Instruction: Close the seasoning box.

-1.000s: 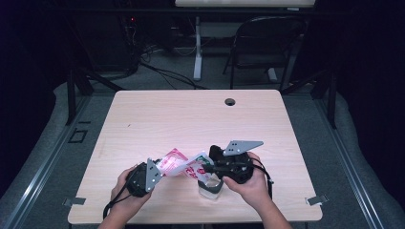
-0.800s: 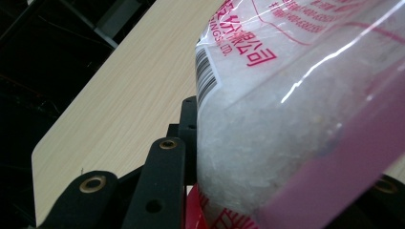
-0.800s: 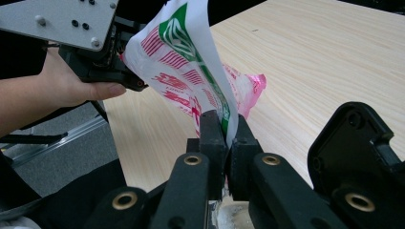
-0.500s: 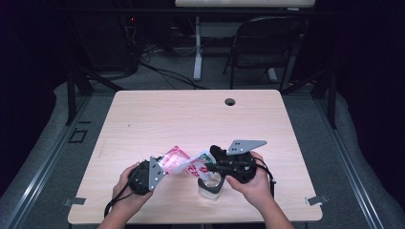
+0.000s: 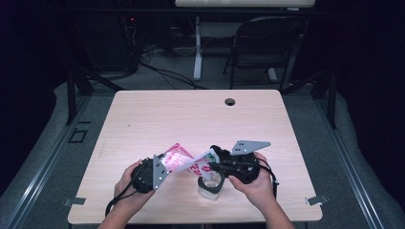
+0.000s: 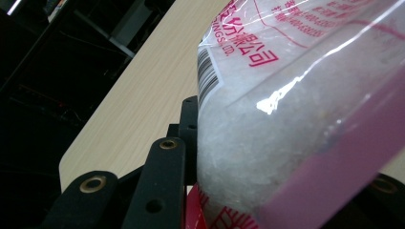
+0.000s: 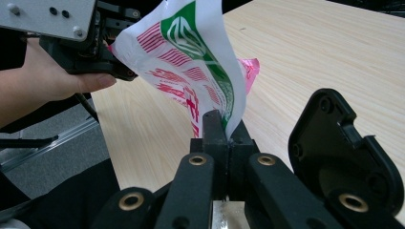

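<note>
While both ends are pinched, the clear plastic bag of white crystals with red and green print (image 5: 184, 161) spans the two tools at six o'clock on the pale wood counter (image 5: 200, 119). Left hand-held gripper (image 5: 160, 168) clamps the filled end; right hand-held gripper (image 7: 223, 128) clamps a corner. Clear round glass jar (image 5: 210, 183) stands below the right one, likely to catch a pour.

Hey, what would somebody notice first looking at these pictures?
A plastic bag printed in red and green, stretched between the left tongs and the right tongs near the table's front edge. Below the right tongs stands a clear cup. White crystals fill the bag in the left gripper view.
</note>
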`<state>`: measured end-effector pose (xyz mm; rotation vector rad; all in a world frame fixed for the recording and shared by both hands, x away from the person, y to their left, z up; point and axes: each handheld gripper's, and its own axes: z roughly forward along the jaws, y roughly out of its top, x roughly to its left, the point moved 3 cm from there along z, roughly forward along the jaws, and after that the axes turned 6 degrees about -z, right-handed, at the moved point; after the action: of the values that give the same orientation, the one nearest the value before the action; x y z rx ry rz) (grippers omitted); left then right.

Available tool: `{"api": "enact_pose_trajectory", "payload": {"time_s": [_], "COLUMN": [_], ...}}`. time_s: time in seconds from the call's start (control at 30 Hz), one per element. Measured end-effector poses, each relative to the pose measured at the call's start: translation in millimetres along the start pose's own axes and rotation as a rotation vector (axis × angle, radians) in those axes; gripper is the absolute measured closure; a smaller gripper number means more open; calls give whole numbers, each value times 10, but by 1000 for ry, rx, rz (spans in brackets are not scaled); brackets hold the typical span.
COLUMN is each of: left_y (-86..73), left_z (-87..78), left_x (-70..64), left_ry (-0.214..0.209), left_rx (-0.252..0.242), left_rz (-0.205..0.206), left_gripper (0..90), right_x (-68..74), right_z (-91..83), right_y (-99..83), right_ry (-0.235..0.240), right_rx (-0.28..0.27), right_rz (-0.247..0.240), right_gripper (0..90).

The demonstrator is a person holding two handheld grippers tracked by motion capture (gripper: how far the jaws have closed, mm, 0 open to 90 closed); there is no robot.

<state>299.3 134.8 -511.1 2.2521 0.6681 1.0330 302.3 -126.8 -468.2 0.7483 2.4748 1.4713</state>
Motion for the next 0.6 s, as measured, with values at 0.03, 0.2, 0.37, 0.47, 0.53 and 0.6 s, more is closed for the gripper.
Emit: {"api": "enact_pose_trajectory", "payload": {"time_s": [0.03,0.2,0.37,0.47,0.53,0.6], "left_y": [5,24,44,60,71,79], "left_z": [2,6,-1,-7,-13,-18], "left_x": [-5,-17,-30,-38,-44,-53], "left_ry": [-1,6,14,27,36,49], "left_rx": [0,-2,4,0,-2,-6], "left_rz": [0,10,29,44,52,59], "left_gripper": [757,757,757,757,757,757], "right_x": [-1,-10,-13,-20,-22,-25], "right_z": [-2,-16,-23,-27,-29,-31], "right_y": [-4,-35,-66,-86,-96,-106], "right_ry": [-1,-3,-4,-3,-6,-5], "right_rx": [0,2,-5,-9,-7,-6], "right_rz": [2,7,16,24,21,22], "right_gripper": [900,900,900,900,900,900]}}
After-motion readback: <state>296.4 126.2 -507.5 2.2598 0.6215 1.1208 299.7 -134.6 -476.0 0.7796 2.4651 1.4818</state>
